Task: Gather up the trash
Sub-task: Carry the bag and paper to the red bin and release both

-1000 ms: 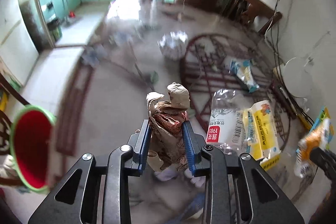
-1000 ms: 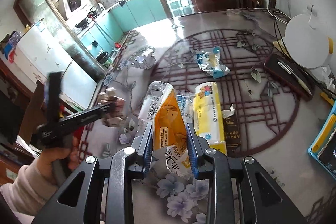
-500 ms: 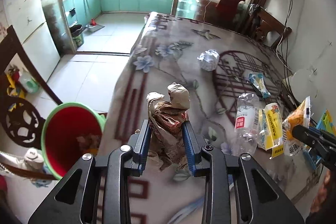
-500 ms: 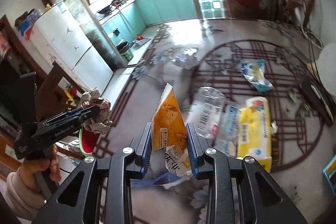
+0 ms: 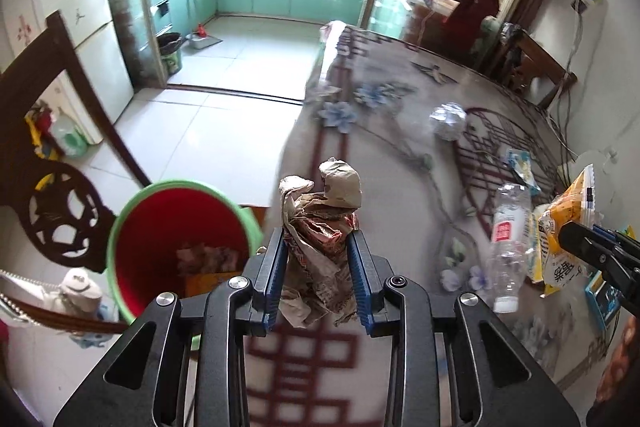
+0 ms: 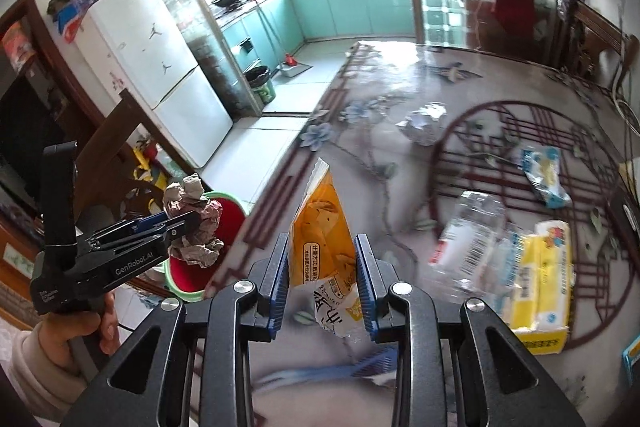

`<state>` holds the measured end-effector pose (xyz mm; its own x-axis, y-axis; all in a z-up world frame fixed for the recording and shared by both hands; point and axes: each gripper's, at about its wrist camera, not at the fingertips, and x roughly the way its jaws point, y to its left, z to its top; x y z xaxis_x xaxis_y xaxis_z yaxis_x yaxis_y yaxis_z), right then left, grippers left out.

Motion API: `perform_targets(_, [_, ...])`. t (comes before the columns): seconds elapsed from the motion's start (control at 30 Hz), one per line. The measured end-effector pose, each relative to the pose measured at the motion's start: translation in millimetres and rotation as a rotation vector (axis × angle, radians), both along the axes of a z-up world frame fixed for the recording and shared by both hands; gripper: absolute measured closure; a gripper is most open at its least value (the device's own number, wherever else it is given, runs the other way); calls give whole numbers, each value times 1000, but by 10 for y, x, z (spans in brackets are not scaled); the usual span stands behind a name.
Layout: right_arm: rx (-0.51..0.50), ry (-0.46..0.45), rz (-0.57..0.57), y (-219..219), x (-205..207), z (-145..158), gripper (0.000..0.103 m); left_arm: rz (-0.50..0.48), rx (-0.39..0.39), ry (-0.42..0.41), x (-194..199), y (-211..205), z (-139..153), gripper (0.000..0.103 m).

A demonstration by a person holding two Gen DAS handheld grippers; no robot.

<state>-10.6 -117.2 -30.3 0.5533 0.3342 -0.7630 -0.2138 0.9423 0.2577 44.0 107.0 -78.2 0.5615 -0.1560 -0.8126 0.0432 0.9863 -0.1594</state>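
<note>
My left gripper [image 5: 320, 283] is shut on a crumpled wad of brown paper [image 5: 320, 227] and holds it over the table edge, just right of a red bin with a green rim [image 5: 180, 235] on the floor. My right gripper [image 6: 322, 287] is shut on an orange snack bag [image 6: 324, 231] above the table. In the right wrist view the left gripper [image 6: 176, 227] with the paper wad [image 6: 196, 223] hangs in front of the bin [image 6: 188, 275]. A crushed clear bottle [image 5: 506, 239], a yellow packet [image 6: 540, 279], a blue wrapper [image 6: 544, 175] and a foil ball [image 5: 448, 117] lie on the table.
The floral table cover [image 5: 380, 131] ends at its left edge beside the bin. A dark wooden chair [image 5: 48, 187] stands left of the bin. A white fridge [image 6: 160, 67] and the tiled kitchen floor [image 5: 224, 95] lie beyond. A blue comb-like item [image 6: 332, 371] lies near the right gripper.
Both grippers have swung left toward the table edge with their loads. The red bin has come closer to the left gripper and now sits just beside the paper wad.
</note>
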Motion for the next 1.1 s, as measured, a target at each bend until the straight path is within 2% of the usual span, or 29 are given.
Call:
perform_targets(0.57, [-42,2,127,1500,321,-68,76,70,-2,34,120,1172,-202,73])
perform_targets(0.8, [-49,24,167,1917,444,-169,76,83,34,51,187,1438,-283,73])
perform_targets(1.1, [-49,70,211,2268,621,-314,76,97,22,70,304,1659,-408,73])
